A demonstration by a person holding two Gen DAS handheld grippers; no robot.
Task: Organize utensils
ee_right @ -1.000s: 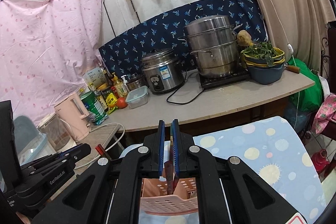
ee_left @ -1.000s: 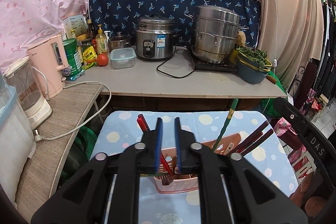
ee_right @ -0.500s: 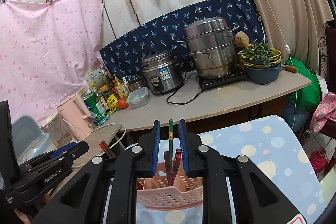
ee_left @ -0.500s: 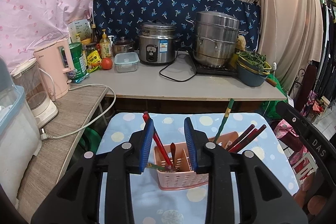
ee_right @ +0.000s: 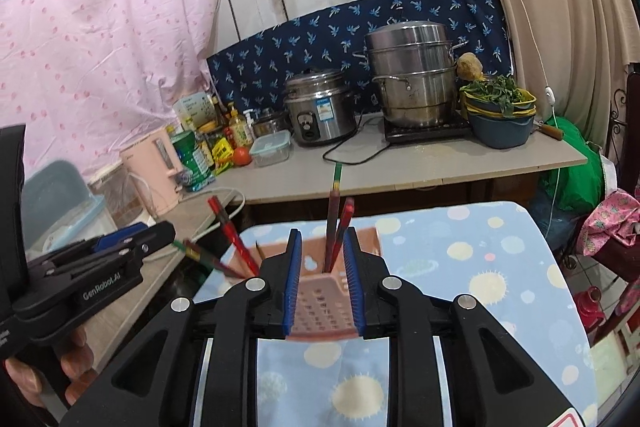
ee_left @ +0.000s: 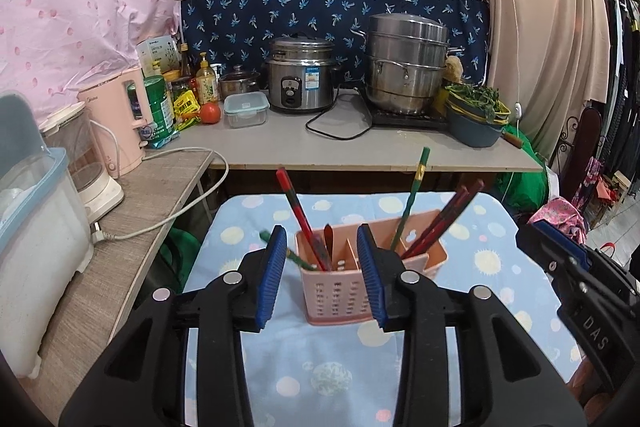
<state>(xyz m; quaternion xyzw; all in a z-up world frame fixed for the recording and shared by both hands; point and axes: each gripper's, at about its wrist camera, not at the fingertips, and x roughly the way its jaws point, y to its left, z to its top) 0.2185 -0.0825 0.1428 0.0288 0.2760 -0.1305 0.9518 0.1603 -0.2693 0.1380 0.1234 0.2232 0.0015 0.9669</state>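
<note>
A pink perforated utensil caddy (ee_left: 340,291) stands on the blue dotted tablecloth (ee_left: 320,379). It holds red chopsticks (ee_left: 298,211) on its left, a green chopstick (ee_left: 414,187) and dark red chopsticks (ee_left: 448,219) on its right. A green chopstick (ee_left: 294,259) leans out over its left rim. My left gripper (ee_left: 322,279) is open and empty, just in front of the caddy. My right gripper (ee_right: 322,283) is open and empty, its jaws standing either side of the caddy (ee_right: 324,307) without touching it. The left gripper also shows at the right wrist view's left edge (ee_right: 96,267).
Behind the table runs a grey counter (ee_left: 360,151) with a rice cooker (ee_left: 302,79), a steel steamer pot (ee_left: 406,63), a bowl of greens (ee_left: 474,111), bottles and a pink kettle (ee_left: 118,115). A wooden side shelf (ee_left: 120,227) with appliances stands at left.
Both grippers have opened and drawn back from the caddy. The chopsticks they held now stand in the caddy.
</note>
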